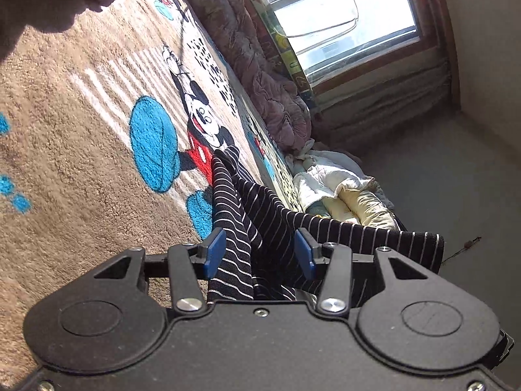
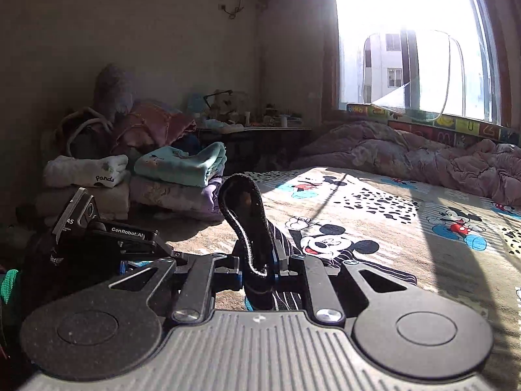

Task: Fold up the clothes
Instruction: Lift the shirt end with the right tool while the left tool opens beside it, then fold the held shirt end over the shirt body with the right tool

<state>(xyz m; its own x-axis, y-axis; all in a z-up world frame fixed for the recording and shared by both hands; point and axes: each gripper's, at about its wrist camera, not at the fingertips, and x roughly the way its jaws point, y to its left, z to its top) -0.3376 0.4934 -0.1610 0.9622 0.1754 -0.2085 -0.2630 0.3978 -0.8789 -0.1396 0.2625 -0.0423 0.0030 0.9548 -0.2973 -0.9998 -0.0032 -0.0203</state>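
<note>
Hanging between the two grippers is a black striped garment [image 1: 260,228], lifted just above the cartoon mouse blanket [image 1: 97,130] on the bed. The left gripper [image 1: 260,254] has its blue pads apart, and the cloth runs loosely through the gap; its left pad touches the cloth. The right gripper [image 2: 265,262] is nearly closed and pinches a dark edge of the garment, which sticks up between its pads. Folded clothes [image 2: 182,163] sit stacked further back. A pink quilt [image 2: 423,156] lies under the bright window [image 2: 407,49].

Blown-out window [image 2: 407,32] glare, hard shadows, dim corners, fisheye-bent edges.
</note>
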